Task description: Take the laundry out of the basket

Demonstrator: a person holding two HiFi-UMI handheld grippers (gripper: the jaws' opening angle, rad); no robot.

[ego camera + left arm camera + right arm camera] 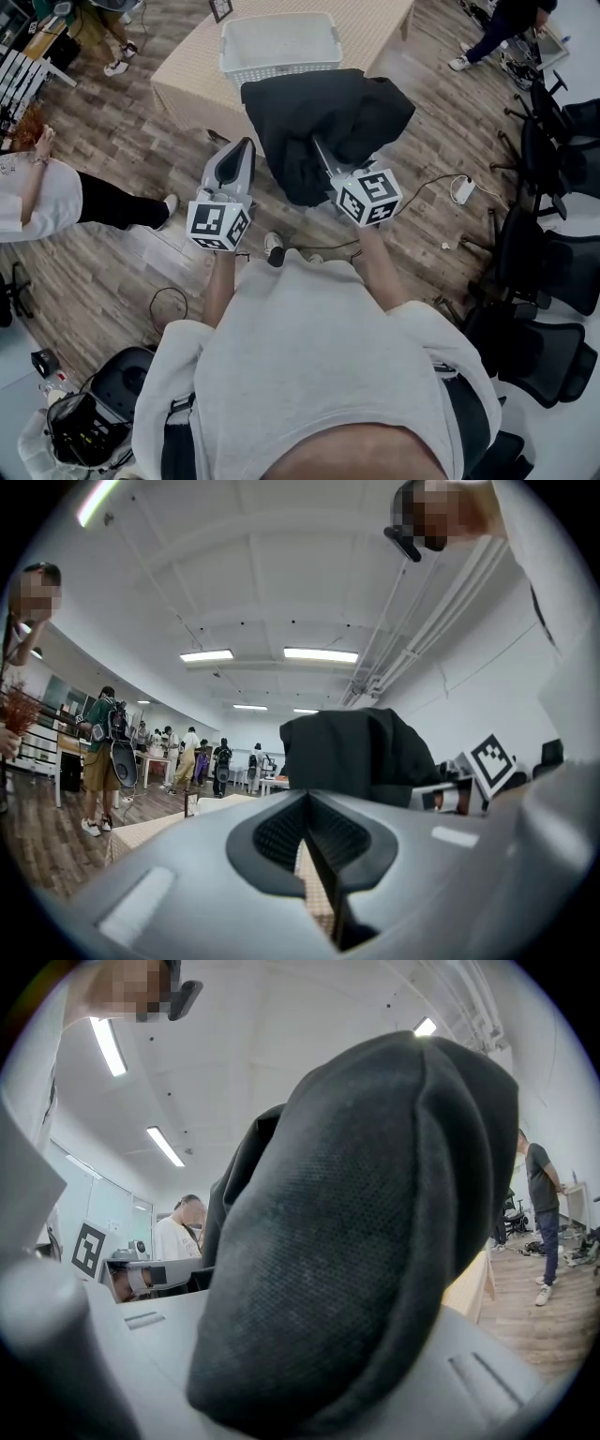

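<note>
A white laundry basket stands on a beige table ahead of me and looks empty from above. My right gripper is shut on a black garment, which hangs bunched in the air in front of the basket. In the right gripper view that garment fills most of the picture between the grey jaws. My left gripper is level just left of the cloth, shut, with nothing in it. The left gripper view shows the black garment ahead and to its right.
A person in a white top is on the wood floor at the left. Black office chairs line the right side. A cable and a white plug lie on the floor. A black bag sits at the lower left.
</note>
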